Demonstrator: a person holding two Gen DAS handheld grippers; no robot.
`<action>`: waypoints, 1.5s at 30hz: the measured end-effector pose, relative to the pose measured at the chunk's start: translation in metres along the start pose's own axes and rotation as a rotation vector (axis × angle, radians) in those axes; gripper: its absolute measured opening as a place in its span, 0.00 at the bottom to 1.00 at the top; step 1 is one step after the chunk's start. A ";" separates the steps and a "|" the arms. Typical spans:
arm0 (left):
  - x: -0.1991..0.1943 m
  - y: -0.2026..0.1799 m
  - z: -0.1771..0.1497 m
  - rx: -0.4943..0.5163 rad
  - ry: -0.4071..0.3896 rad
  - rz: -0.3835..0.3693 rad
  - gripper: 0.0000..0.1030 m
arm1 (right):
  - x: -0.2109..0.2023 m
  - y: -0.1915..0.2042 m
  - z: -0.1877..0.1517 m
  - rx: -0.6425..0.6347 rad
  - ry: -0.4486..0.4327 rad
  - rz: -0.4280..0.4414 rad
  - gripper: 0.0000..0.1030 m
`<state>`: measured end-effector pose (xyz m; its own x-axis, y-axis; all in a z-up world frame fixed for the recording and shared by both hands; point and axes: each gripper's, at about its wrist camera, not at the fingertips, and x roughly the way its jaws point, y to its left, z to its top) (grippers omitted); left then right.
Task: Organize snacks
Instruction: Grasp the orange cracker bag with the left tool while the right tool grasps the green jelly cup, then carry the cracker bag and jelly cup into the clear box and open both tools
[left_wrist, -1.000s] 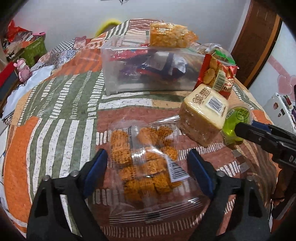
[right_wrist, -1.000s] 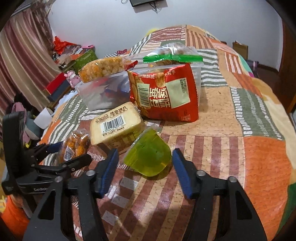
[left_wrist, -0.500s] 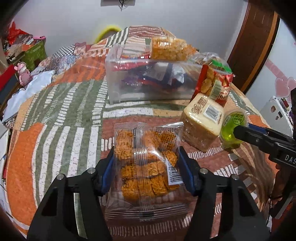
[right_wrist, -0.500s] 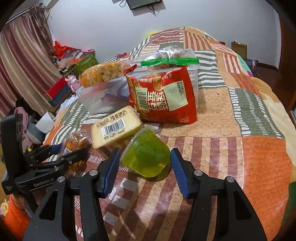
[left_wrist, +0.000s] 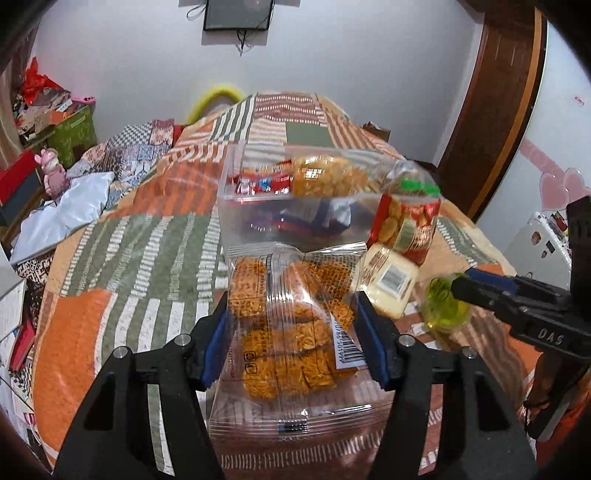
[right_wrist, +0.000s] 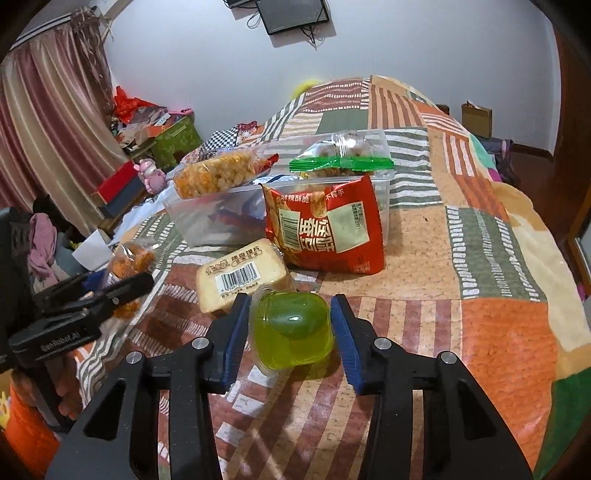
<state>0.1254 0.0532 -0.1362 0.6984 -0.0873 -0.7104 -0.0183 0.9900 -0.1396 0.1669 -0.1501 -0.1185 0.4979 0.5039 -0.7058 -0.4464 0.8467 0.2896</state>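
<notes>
A patchwork quilt (right_wrist: 436, 258) covers the bed under both your tools, which tilt downward. Your left gripper (left_wrist: 291, 332) clamps the clear bag of orange crackers (left_wrist: 288, 332), raised in front of the clear plastic bin (left_wrist: 288, 218). Your right gripper (right_wrist: 290, 332) has just been closing around the green jelly cup (right_wrist: 291, 332) on the quilt; both pads look pressed to its sides. Only the right view shows the red snack bag (right_wrist: 325, 229) front-on, leaning against the bin.
</notes>
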 end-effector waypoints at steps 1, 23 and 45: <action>-0.001 -0.001 0.002 0.000 -0.008 -0.002 0.60 | 0.001 -0.001 0.000 -0.001 0.001 -0.002 0.39; -0.005 0.001 0.008 -0.012 -0.037 0.002 0.60 | 0.040 -0.009 -0.012 0.019 0.141 0.006 0.45; -0.012 0.013 0.063 -0.048 -0.153 0.026 0.60 | -0.018 0.006 0.051 -0.034 -0.119 -0.001 0.39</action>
<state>0.1612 0.0743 -0.0861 0.7980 -0.0405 -0.6012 -0.0689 0.9851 -0.1578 0.1932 -0.1452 -0.0717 0.5822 0.5217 -0.6237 -0.4701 0.8418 0.2653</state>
